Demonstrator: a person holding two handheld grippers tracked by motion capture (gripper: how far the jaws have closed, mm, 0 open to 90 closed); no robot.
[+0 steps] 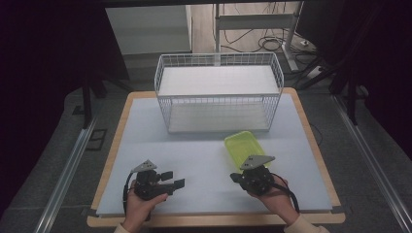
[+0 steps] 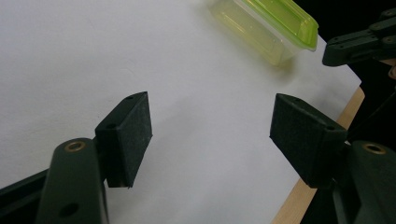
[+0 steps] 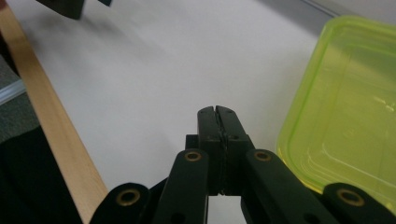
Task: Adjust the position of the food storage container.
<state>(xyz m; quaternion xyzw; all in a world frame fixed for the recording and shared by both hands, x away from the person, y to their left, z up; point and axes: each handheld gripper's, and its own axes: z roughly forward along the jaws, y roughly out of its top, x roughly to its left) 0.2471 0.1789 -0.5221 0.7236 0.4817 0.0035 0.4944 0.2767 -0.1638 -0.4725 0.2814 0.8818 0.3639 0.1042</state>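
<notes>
Dark curtains hang at nine and three o'clock around a table with a pale grey-white top and a light wooden rim, while cables trail across the floor past twelve o'clock. Starting at the seven o'clock corner of the tabletop in the high view, the left gripper sits in the person's left hand, low over the bare surface, its jaws standing well apart with nothing between them. In the left gripper view the two black pads frame only empty white tabletop, and the container shows toward one o'clock. Moving toward the centre, a white wire basket stands at twelve o'clock on the far half of the table, upright, with a white sheet lying on its floor. Just in front of the basket's right end, at about four o'clock from the table's middle, lies a lime-green plastic container, flat and translucent, turned at a slant. Touching or just beside its near edge, at five o'clock, the right gripper is held in the right hand, pointing toward nine o'clock. In the right gripper view its jaws are pressed together with nothing between them, and the container's rim lies close beside them at three o'clock.
</notes>
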